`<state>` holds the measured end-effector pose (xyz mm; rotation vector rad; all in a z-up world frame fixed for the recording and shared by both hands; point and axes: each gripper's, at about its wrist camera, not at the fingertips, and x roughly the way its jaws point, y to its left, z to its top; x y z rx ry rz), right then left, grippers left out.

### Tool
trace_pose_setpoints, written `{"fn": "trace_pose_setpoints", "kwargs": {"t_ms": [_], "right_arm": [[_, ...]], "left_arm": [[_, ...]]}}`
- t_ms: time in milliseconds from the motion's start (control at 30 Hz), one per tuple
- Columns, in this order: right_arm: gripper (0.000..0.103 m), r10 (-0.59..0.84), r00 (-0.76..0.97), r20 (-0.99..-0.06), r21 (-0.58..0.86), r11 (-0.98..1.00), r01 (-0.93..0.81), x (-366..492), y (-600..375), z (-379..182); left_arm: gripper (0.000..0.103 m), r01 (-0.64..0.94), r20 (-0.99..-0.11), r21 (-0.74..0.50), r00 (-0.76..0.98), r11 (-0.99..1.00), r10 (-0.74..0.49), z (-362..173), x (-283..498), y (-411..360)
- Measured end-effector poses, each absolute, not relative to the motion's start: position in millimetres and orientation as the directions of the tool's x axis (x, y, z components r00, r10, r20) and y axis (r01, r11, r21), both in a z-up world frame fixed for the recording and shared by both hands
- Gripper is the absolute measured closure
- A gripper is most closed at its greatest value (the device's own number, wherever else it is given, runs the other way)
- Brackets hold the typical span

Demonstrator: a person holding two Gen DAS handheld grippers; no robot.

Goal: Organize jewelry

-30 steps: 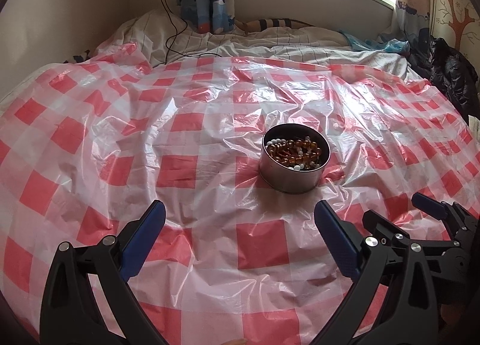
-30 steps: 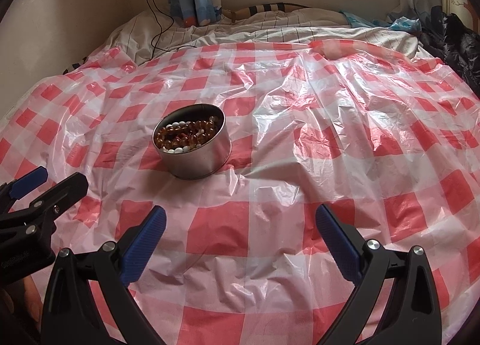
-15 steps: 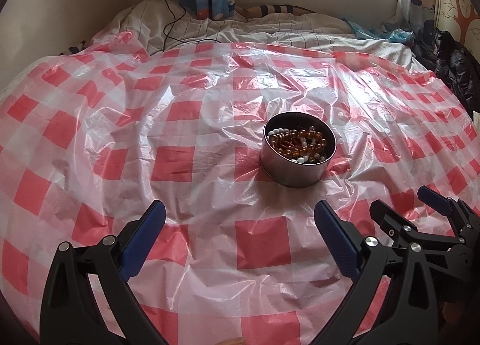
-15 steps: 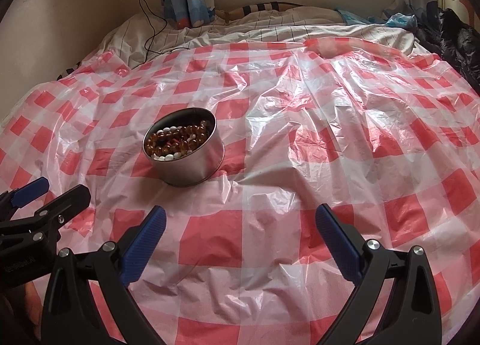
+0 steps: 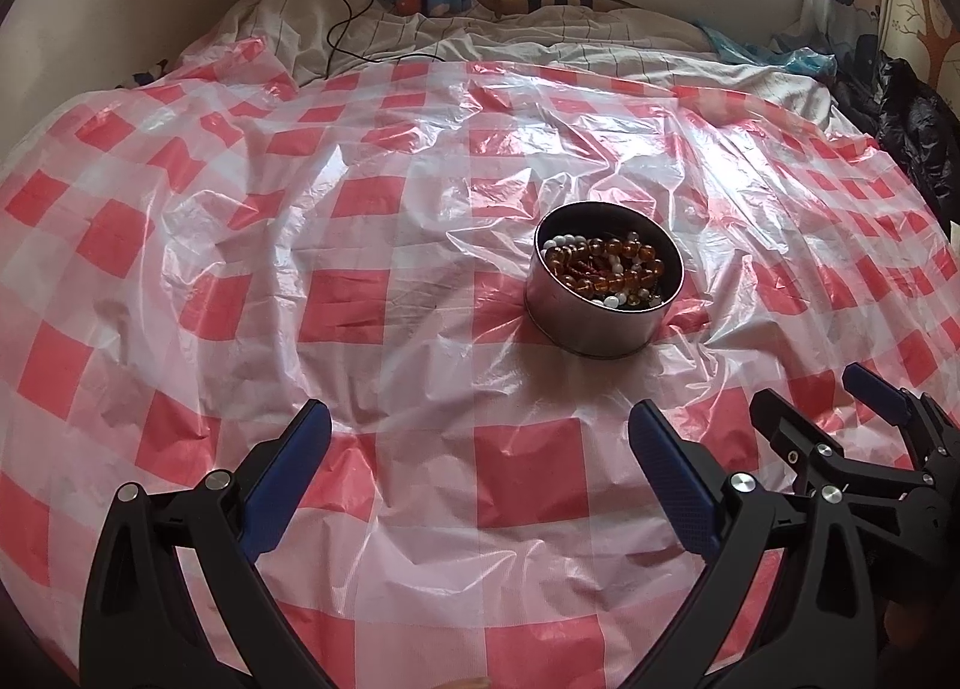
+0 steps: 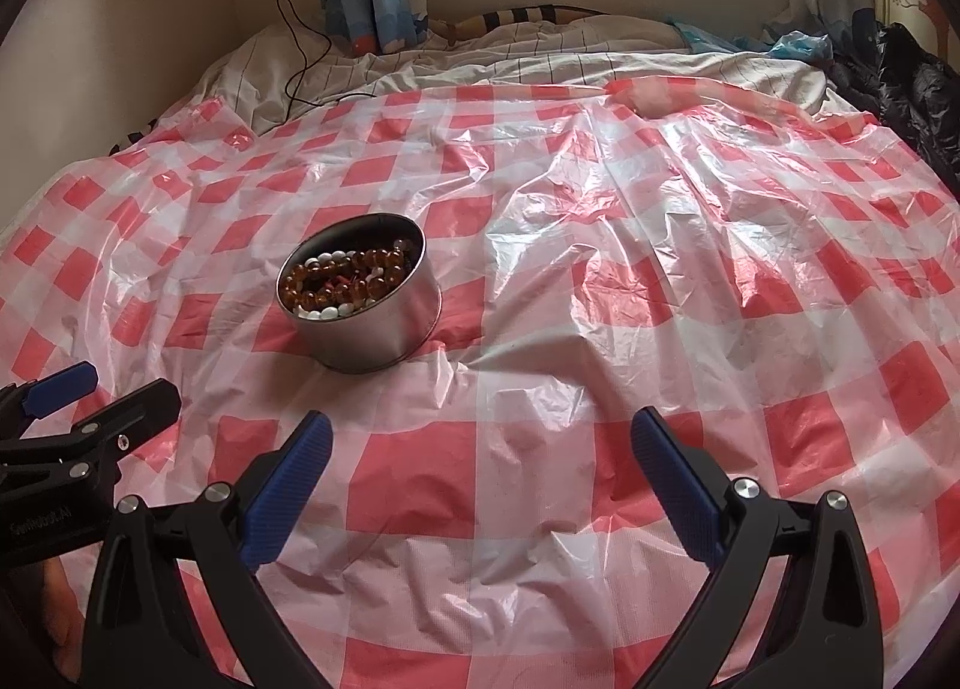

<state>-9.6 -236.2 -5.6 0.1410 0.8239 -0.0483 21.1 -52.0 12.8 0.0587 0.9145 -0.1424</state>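
Lettering "Senrobot.AI"-like on left tongs (image 6: 60, 389)

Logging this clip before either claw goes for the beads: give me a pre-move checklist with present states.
1. Left claw open, holding nothing: ok.
2. Right claw open, holding nothing: ok.
3. Round tin upright on the checked plastic sheet: ok.
4. Beaded jewelry all inside the tin, none on the sheet: ok.
5. Strands free of tangles: cannot tell.
6. Sheet flat under the tin: not ok, it is wrinkled.
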Motion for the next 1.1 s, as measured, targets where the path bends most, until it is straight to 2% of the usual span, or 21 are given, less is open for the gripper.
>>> {"fn": "trace_pose_setpoints", "kwargs": {"t_ms": [1100], "right_arm": [[0.008, -0.002, 0.666, -0.746, 0.075, 0.993, 0.088, 8, -235, -12]], "left_arm": [[0.008, 0.148, -0.803, -0.012, 0.587, 0.989, -0.098, 7, 42, -52]]}}
